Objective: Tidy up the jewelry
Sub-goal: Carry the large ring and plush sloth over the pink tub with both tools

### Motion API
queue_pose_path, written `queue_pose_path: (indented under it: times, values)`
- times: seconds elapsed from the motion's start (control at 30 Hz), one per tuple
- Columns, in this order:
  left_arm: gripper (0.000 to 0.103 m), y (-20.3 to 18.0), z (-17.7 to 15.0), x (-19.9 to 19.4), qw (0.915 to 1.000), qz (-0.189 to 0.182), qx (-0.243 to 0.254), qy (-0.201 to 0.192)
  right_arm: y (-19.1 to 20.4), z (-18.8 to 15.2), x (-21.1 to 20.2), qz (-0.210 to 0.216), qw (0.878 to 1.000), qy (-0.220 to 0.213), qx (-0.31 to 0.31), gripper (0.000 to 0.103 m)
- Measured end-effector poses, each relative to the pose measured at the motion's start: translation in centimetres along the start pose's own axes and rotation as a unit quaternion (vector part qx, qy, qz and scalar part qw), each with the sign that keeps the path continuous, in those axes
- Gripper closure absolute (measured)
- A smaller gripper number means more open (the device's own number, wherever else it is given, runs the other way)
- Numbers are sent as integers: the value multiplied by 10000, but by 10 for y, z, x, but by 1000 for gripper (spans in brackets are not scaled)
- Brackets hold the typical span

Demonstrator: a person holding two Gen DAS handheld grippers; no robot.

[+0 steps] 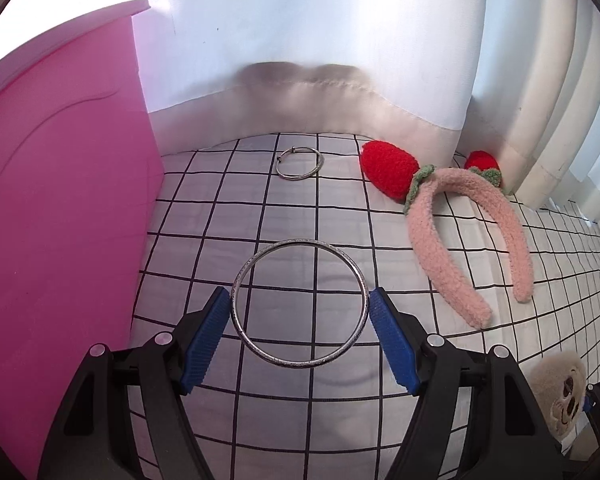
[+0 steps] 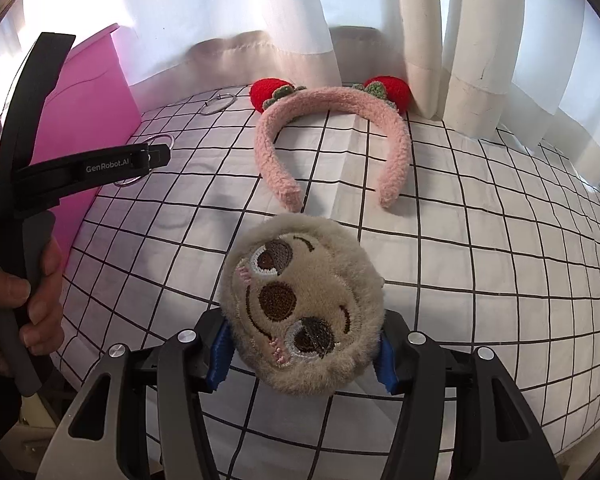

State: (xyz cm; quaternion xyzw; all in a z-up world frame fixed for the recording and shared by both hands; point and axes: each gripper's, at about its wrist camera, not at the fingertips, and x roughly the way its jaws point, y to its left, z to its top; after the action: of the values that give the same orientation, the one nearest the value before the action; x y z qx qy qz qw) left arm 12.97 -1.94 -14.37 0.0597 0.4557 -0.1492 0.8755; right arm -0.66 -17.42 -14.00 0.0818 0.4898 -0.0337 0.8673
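A white cloth with a black grid (image 1: 300,420) covered the surface, backed by white curtains (image 1: 300,40), with a pink box (image 1: 60,220) at left. The left gripper (image 1: 300,320) clasped the large silver bangle (image 1: 300,362) across its diameter, ring lying nearly flat, apparently for transfer toward the box. The right gripper (image 2: 302,360) clenched a plush sloth-face clip (image 2: 304,312), face up, crown toward the camera. A smaller bangle (image 1: 300,164) and strawberry headband (image 1: 460,248), its open ends facing the camera, lay untouched behind.

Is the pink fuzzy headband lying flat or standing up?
Lying flat. The headband rests on the checked cloth, both ends touching it.
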Motion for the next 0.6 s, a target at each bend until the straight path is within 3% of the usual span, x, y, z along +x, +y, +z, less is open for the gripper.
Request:
queue_pose_path:
  times: [0.6]
  values:
    - [34,-36,18,-106,9973,-165,-109,-702,-27,35,-88,125,9972,-718,-189,49]
